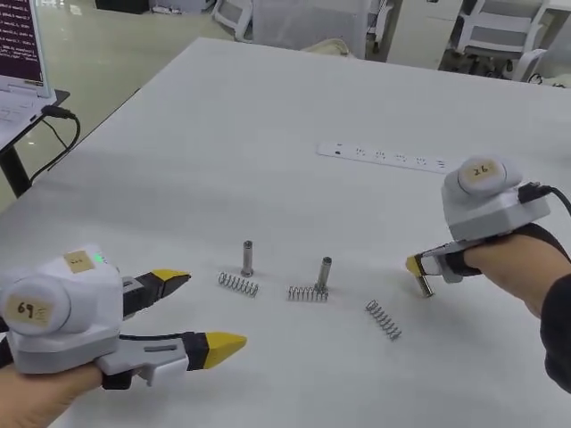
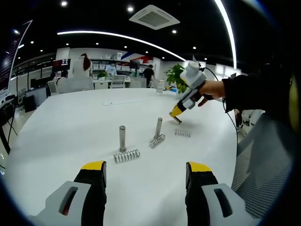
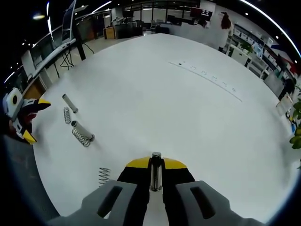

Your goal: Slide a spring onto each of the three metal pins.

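Two metal pins stand upright on the white table (image 1: 268, 134): one pin (image 1: 247, 258) on the left, the other pin (image 1: 324, 274) mid-table. A spring (image 1: 238, 284) lies by the left pin, a second spring (image 1: 308, 293) touches the middle pin's foot, and a third spring (image 1: 384, 319) lies further right. My right gripper (image 1: 417, 266) is shut on the third pin (image 1: 426, 285), seen between its jaws as a steel rod (image 3: 155, 175). My left gripper (image 1: 201, 312) rests open near the front edge, its yellow fingertips (image 2: 94, 165) apart, facing the pins (image 2: 122, 138) and springs (image 2: 126, 156).
A white power strip (image 1: 384, 158) lies across the far right of the table. A laptop (image 1: 18, 62) on a side stand and its cable sit at the far left. Office chairs (image 1: 500, 36) stand beyond the table's far edge.
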Demonstrator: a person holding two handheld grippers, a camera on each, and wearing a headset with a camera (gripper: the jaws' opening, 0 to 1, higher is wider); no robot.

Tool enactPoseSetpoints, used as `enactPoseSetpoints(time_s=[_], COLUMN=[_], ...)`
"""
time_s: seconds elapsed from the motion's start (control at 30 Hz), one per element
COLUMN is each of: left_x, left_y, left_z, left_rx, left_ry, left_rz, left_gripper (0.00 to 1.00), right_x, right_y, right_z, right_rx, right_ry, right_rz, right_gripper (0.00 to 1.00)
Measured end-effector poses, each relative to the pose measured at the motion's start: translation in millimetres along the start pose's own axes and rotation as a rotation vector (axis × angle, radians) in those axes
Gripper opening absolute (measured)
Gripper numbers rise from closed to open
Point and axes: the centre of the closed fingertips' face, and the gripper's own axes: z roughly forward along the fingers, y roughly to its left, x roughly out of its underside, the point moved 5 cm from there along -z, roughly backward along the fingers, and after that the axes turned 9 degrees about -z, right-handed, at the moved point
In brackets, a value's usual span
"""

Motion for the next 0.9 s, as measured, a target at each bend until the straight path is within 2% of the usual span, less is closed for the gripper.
enactPoseSetpoints(time_s=[0.9], left_x=[-1.2], left_y=[-1.9], left_z=[-1.2], left_rx=[0.002], left_ry=[0.004], left_rz=[0.012], left_gripper=[0.64], right_x=[8.0], right_y=[5.1], right_z=[-17.7], right_rx=[0.01], right_ry=[-0.031], right_rz=[0.007], right_gripper=[0.05])
